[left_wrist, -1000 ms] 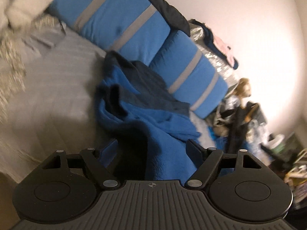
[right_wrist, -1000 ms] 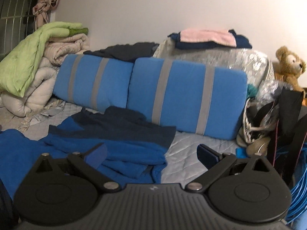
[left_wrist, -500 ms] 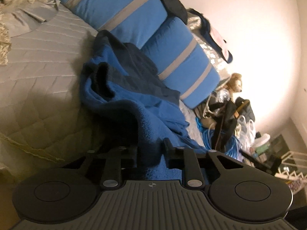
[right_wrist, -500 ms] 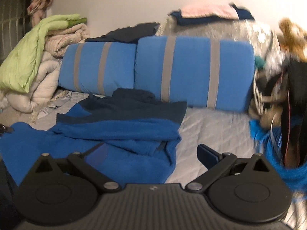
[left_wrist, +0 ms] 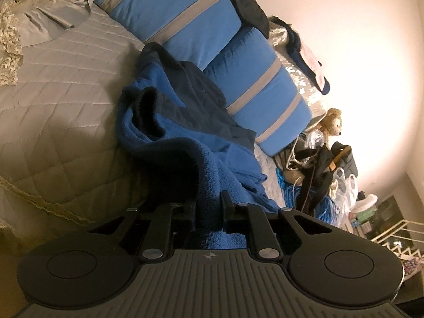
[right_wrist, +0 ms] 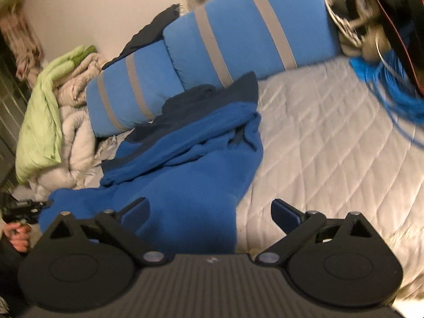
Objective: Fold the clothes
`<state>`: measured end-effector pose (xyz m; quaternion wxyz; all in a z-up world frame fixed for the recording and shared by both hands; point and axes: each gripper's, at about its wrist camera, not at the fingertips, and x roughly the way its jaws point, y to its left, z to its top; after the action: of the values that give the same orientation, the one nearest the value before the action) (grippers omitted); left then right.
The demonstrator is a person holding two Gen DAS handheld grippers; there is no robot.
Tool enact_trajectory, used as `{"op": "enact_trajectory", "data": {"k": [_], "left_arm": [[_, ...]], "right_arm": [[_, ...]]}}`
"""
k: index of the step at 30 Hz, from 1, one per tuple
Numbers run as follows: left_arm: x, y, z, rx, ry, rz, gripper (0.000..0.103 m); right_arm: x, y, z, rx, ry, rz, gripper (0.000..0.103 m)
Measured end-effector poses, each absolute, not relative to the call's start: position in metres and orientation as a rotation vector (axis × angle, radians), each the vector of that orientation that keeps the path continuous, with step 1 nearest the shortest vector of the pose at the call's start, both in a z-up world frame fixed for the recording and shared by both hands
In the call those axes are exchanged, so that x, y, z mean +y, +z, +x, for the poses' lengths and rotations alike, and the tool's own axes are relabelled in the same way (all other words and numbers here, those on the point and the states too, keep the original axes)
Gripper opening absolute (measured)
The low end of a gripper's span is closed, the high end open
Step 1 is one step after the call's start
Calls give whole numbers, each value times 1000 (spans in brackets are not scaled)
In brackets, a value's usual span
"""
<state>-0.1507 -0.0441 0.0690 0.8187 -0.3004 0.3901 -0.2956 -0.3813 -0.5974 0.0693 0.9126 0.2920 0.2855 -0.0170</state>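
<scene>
The opening step of the fold is in hand: an edge of the blue fleece garment (left_wrist: 212,159) is being secured. It lies crumpled on the quilted grey bedspread (left_wrist: 66,100), its dark navy part bunched against the 2 blue striped cushions (left_wrist: 190,18), its nearer edge drawn out toward the front of the bed.

The left gripper (left_wrist: 209,209) is seen with its jaws closing the last little way, a thick ridge of fleece pinched between them; the pads are pressed on the cloth, so a grip is judged to be made. It is angled downward over the near edge of the bed, the whole view tipped by the roll of the wrist.

The right gripper (right_wrist: 210,212) is held wide open, nothing gripped; the fleece's lower hem (right_wrist: 190,228) is framed between its spread fingers (right_wrist: 285,212), though contact cannot be told. The view is blurred and strongly tilted, so a rolled wrist is read. In its lower left corner the left gripper's dark body and the person's hand (right_wrist: 18,235) are glimpsed.

What is called for next, as a judgement: the right jaws are to be shut on the hem, well apart from the left grip, so that the garment can be lifted and spread flat before any fold is laid.
</scene>
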Motion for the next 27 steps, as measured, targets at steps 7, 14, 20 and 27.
{"op": "enact_trajectory", "data": {"k": [7,14,20,27], "left_arm": [[-46,71,-151,837,-614,-630,17],[-44,69,-151,830,-615,-644,17],[-39,63,-151,827,-608,-713,17],[-37,65,-155,819,-604,-768,15]], "right_arm": [[-598,46,-389,583,9,700,99],[-618,8,-391,525,143,965,87],[-620,-7,-393,473,277,1089,53],[-615,22,-397,493,245,1014,12]]}}
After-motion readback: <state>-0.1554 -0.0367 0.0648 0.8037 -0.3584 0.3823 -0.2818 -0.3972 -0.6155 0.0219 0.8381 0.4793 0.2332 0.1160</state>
